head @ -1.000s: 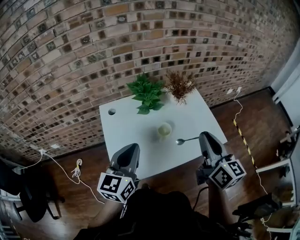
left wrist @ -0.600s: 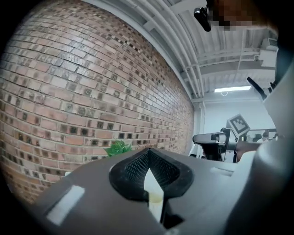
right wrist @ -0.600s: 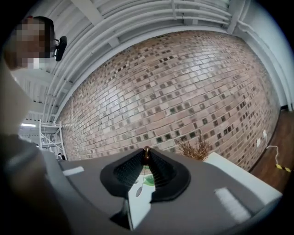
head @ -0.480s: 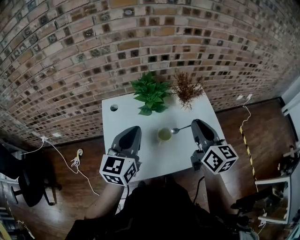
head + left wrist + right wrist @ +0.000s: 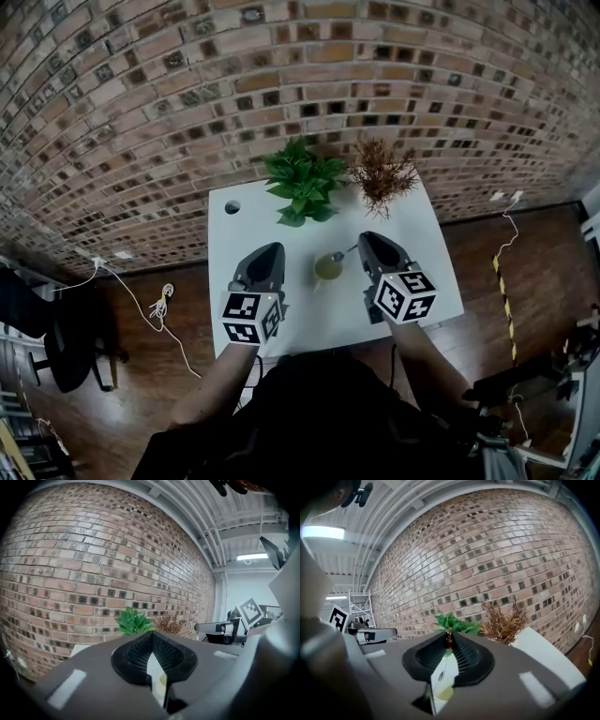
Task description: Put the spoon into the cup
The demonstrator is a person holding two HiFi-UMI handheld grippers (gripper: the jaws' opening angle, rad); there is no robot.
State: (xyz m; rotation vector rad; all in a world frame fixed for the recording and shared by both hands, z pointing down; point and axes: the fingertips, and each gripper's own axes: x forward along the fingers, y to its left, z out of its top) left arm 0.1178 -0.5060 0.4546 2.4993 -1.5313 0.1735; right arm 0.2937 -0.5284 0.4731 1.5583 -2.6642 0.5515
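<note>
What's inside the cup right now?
Only a yellowish-green interior shows in the cup. The spoon is by its rim, held by the right gripper. Whether liquid is inside cannot be told.

Left claw (image 5: 271, 250) and right claw (image 5: 365, 240) point forward, closed.

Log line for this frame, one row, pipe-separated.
phase: pre-insert | right tongs: shut on spoon | spoon: bowl by cup rim, not inside | left tongs: shut, empty, left of cup
</note>
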